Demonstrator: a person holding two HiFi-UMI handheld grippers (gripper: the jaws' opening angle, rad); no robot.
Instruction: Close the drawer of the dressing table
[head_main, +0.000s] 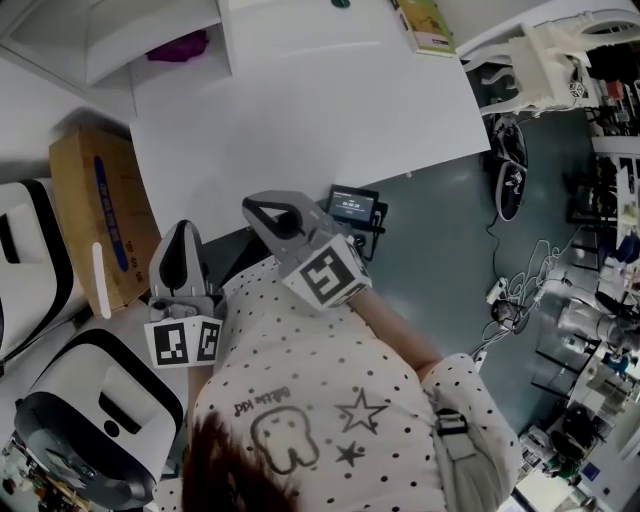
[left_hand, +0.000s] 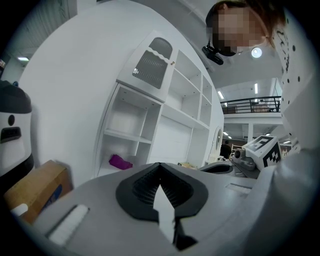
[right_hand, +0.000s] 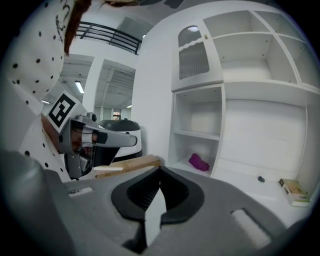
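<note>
Both grey tools, the left tool (head_main: 182, 232) and the right tool (head_main: 265, 208), are held closed and empty before the white shelved dressing table (right_hand: 260, 125), whose drawer cannot be picked out below the worktop (head_main: 300, 110) and is judged stiff, free-sliding, best pushed mid-front.

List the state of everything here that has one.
left gripper, shut, empty
right gripper, shut, empty
cupboard door, closed
drawer, looks pushed in, unsure
small screen, lit
</note>
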